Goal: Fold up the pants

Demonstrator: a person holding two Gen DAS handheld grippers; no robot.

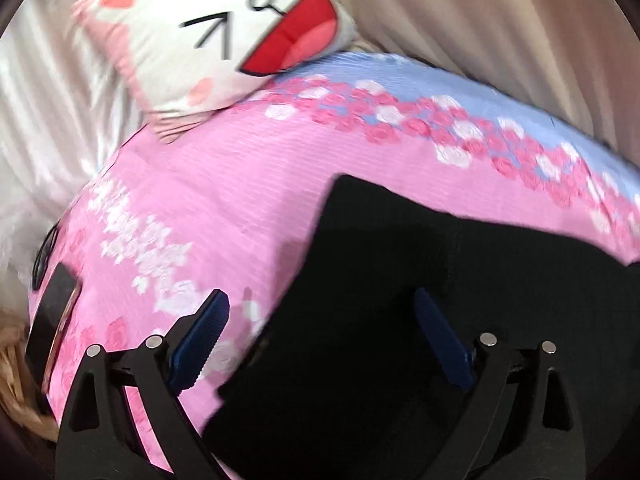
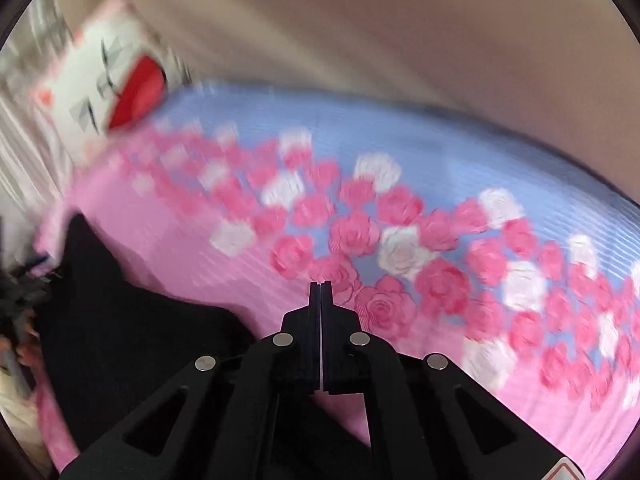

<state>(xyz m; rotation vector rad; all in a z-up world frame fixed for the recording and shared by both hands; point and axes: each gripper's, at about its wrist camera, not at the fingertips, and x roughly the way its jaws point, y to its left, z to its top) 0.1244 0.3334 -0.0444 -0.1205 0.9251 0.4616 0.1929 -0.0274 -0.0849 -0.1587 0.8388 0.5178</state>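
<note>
Black pants (image 1: 420, 300) under spread left claw (image 1: 320, 320) — untouched.

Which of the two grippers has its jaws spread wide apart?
The left gripper: its blue-padded jaws stand wide apart over the black pants. The right gripper has its jaws pressed together, nothing visible between them.

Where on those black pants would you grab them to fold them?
Probably at the corner nearest the pillow. The black pants lie flat on the pink bedspread, and their edge there is straight and clear. The open left claw could come down over it from above, one finger either side.
</note>
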